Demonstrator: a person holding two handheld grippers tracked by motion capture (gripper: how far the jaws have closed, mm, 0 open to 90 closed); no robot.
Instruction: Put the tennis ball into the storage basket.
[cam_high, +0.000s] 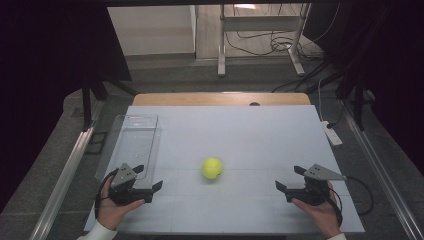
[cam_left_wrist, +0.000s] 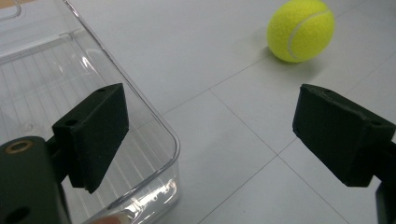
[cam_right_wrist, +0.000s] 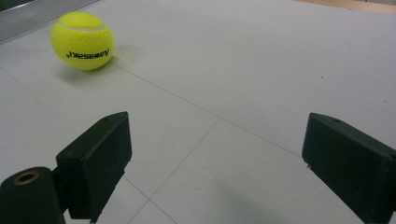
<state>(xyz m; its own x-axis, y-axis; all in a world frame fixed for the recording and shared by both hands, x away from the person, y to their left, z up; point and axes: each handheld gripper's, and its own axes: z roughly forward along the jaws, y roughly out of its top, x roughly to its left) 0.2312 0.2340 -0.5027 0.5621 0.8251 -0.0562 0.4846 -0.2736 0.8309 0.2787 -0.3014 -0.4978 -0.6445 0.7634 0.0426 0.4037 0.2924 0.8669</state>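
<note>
A yellow tennis ball (cam_high: 212, 168) rests on the white table top, near the middle; it appears at the upper right of the left gripper view (cam_left_wrist: 300, 30) and at the upper left of the right gripper view (cam_right_wrist: 82, 40). A clear plastic bin (cam_high: 131, 144) stands at the left side of the table, empty as far as I see. My left gripper (cam_high: 148, 176) is open beside the bin's near corner (cam_left_wrist: 159, 140), nothing between its jaws. My right gripper (cam_high: 290, 178) is open too, low over the table to the right of the ball, with bare table between its jaws (cam_right_wrist: 215, 163).
The white board (cam_high: 250, 135) lies on a wooden table whose far edge (cam_high: 220, 98) shows behind it. A white power strip (cam_high: 332, 134) hangs off the right side. Cables and a metal stand (cam_high: 260, 40) are on the floor beyond.
</note>
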